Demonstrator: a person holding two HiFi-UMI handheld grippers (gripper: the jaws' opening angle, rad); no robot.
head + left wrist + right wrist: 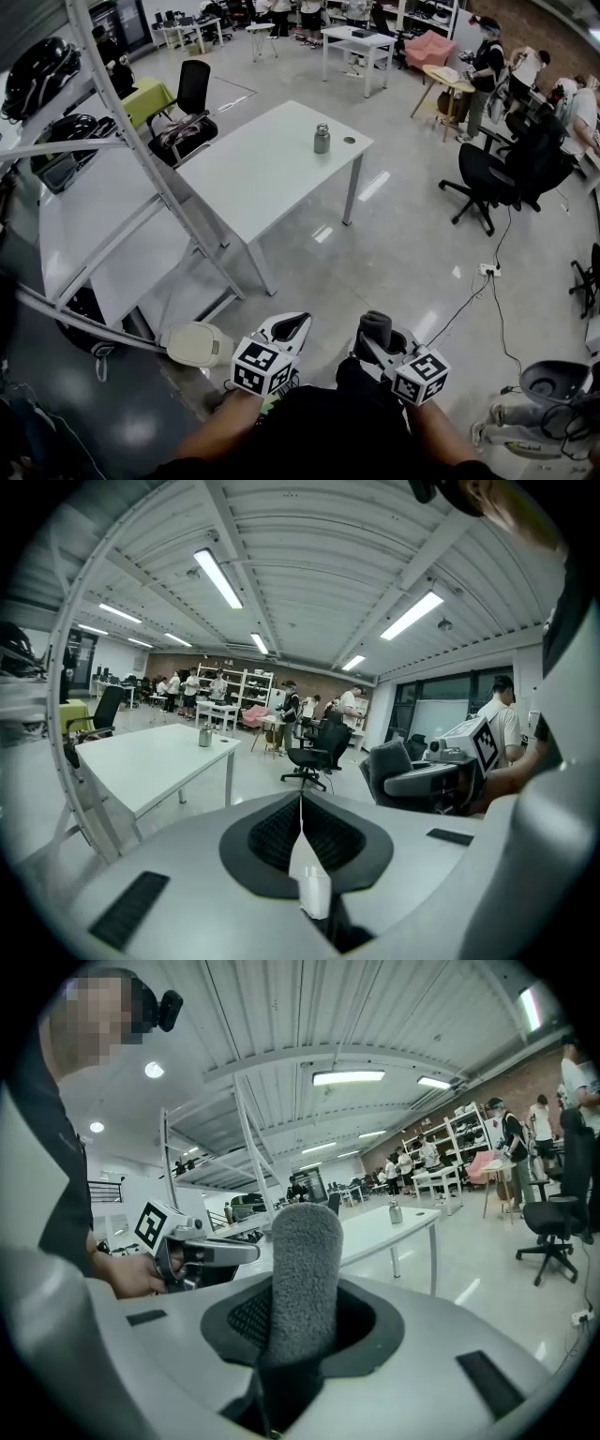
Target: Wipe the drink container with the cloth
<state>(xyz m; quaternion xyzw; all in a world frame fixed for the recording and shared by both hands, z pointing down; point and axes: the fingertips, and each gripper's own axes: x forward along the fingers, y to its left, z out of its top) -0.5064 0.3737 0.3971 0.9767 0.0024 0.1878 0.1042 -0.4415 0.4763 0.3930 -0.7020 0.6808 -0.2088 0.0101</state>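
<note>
We see the cloth (302, 1269) as a grey, fuzzy, matt pile fabric. The drink container (322, 139) looks to us like dull, brushed metal. The worktop (272, 164) is white, smooth and matt. The floor (412, 253) is polished and glossy, mirroring the lights. The left claw (301, 808) has a smooth, matt, pale plastic shell and dark ribbed pads (272, 834).

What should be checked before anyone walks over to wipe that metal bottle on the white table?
1. Right hand-held gripper clamps the cloth: ok.
2. Left hand-held gripper free: ok, jaws together, nothing between them.
3. Drink container upright on the table: ok.
4. Container within reach: not ok, it stands far off across the floor.
5. Container sealed: cannot tell, too small here.
</note>
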